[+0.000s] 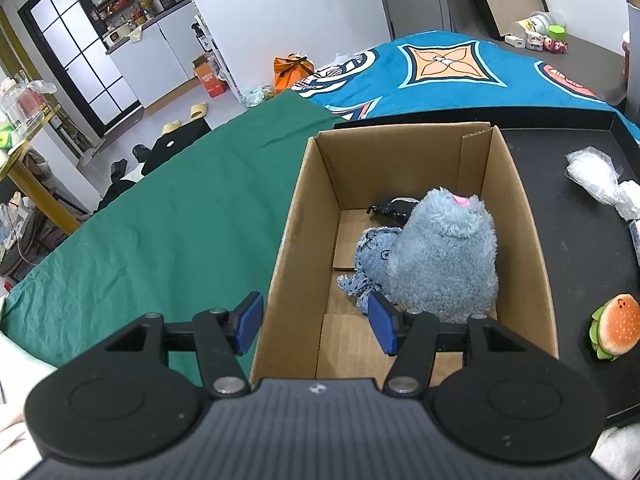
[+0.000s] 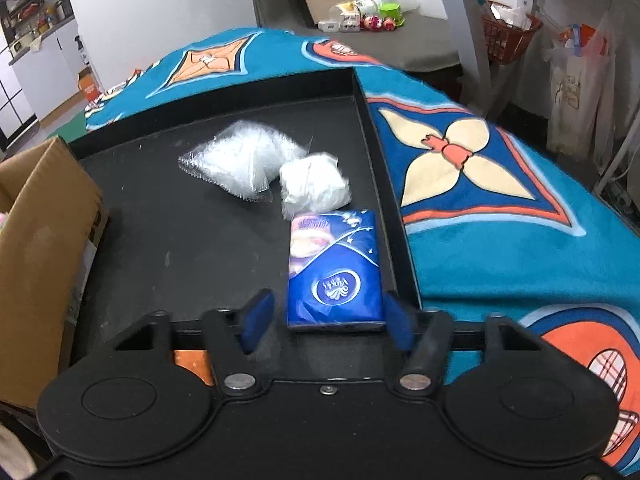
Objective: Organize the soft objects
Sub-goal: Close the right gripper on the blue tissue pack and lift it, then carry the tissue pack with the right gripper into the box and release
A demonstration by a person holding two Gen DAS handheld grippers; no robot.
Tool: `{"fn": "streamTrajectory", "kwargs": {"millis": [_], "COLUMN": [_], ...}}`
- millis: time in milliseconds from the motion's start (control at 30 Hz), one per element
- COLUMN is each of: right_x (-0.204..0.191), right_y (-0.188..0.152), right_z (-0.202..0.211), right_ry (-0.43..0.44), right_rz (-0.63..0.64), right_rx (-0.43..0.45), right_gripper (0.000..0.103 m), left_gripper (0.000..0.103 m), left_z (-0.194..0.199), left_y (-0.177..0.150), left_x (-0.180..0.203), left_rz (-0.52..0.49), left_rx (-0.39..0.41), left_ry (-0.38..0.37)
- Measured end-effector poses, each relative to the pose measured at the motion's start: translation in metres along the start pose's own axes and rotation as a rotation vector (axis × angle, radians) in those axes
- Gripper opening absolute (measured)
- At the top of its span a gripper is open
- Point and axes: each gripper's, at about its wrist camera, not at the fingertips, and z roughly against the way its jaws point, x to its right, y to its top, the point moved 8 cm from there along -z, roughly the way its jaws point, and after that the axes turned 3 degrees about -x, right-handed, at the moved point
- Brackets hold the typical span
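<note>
The right gripper (image 2: 326,322) straddles the blue plastic tissue pack (image 2: 335,270) on the black tray (image 2: 168,240), fingers half-open, not yet gripping; next, squeeze and lift; the left gripper (image 1: 316,322) hangs empty, half-open, astride the brown cardboard box (image 1: 304,216) wall, where the grey plush toy (image 1: 444,256) lies.

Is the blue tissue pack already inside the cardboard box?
No, the blue tissue pack lies on the black tray, outside the cardboard box.
</note>
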Motion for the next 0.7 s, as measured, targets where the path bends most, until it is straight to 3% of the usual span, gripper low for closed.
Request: {"fn": "streamTrajectory", "kwargs": {"millis": [700], "right_x": [-0.030], "right_y": [0.021], "right_z": [0.053], "right_ry": [0.017], "right_rz": [0.066], "right_rx": [0.115], "right_gripper": [0.050], "left_gripper": [0.057], "left_z": [0.012], "left_y": [0.000], "left_x": [-0.020], "left_rz": [0.079], "left_rx": [0.046], "left_ry": [-0.076]}}
